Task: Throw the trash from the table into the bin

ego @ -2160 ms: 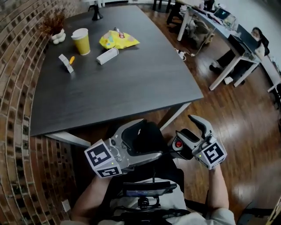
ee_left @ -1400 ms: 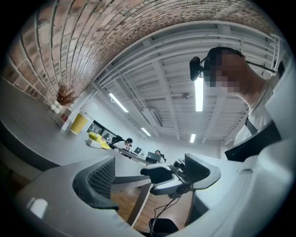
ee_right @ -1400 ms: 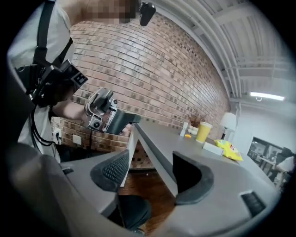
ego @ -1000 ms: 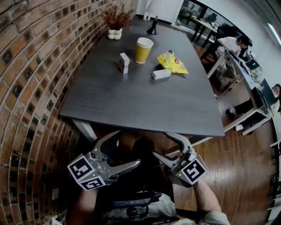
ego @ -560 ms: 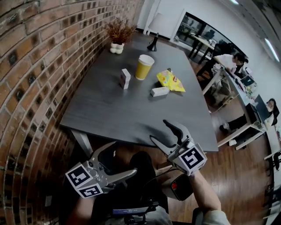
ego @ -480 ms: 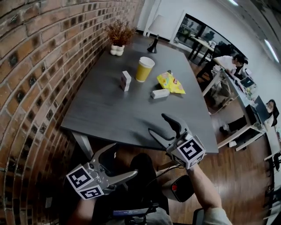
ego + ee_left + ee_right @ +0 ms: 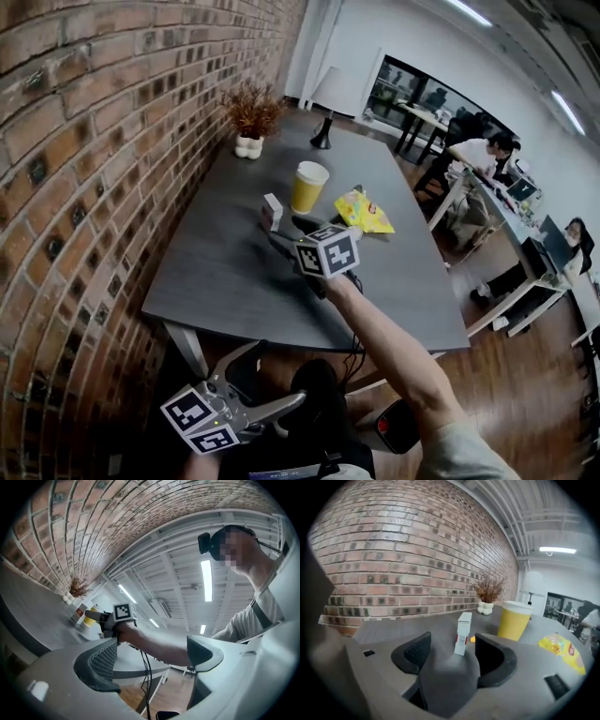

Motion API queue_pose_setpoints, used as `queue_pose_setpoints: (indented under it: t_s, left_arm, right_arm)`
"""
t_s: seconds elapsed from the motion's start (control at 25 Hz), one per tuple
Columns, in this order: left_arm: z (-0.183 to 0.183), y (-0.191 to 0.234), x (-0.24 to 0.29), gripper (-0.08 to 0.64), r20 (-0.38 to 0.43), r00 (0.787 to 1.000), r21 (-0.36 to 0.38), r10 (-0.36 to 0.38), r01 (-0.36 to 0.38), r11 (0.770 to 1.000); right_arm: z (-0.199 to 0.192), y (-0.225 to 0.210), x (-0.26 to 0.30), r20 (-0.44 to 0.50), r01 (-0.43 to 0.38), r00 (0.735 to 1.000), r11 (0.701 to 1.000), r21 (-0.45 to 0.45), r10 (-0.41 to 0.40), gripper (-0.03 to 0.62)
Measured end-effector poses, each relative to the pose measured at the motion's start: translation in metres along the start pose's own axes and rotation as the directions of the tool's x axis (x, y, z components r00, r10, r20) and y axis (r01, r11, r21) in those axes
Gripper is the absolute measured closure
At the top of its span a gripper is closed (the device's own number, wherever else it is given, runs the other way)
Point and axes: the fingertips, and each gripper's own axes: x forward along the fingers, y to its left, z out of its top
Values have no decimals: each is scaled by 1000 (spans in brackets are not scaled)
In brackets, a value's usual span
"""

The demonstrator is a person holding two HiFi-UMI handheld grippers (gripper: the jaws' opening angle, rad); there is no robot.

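- The right gripper (image 7: 452,653) hangs over the table (image 7: 225,272), jaws spread wide and empty.
- The small white box (image 7: 464,632) stands upright just beyond the gap, untouched.
- The left gripper (image 7: 152,656) is spread, holding nothing.

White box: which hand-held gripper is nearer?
Right. The right hand-held gripper is over the table, open, white box just ahead of its jaws; left hand-held gripper hangs below the table edge.
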Motion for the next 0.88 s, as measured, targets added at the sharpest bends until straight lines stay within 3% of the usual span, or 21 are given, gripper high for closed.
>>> queue_pose_setpoints:
  t_s: [0.16,0.28,0.32,0.4,0.48,0.64,0.76,0.88]
  left_arm:
    - [0,1,0,109,5,1000,-9,-9,9,1000]
    - [0,2,0,109,8,1000,-7,-11,11,1000]
    - [0,2,0,114,4,1000,-3,-12,12,1000]
    - [-2,3,2,114,-4,1000,3,-15,15,1000]
    - [-2,0,2,114,-3,1000,3,-18,18,1000]
    - [-2,-6,2,114,-1,1000,4,-26,26,1000]
    - [-6,-7,9,114,7,999,3,-35,35,999]
    - [-15,-14,16,114,-7,998,-11,-62,62,998]
  right_arm:
    - [-11,-19,42,-50,67,997,996,56,-64,304]
    - [-11,-26,62,-65,88,994,996,19,-86,305]
    - [-10,-28,65,-67,93,993,996,-1,-93,342]
    - [-9,-33,64,-67,100,993,995,-22,-101,489]
    - [-7,-28,51,-55,85,995,996,-29,-86,492]
    - [15,0,-15,86,16,996,999,-40,-12,492]
    - [19,17,-91,209,-24,977,998,-64,37,492]
    - [1,18,-177,287,3,958,999,-49,11,492]
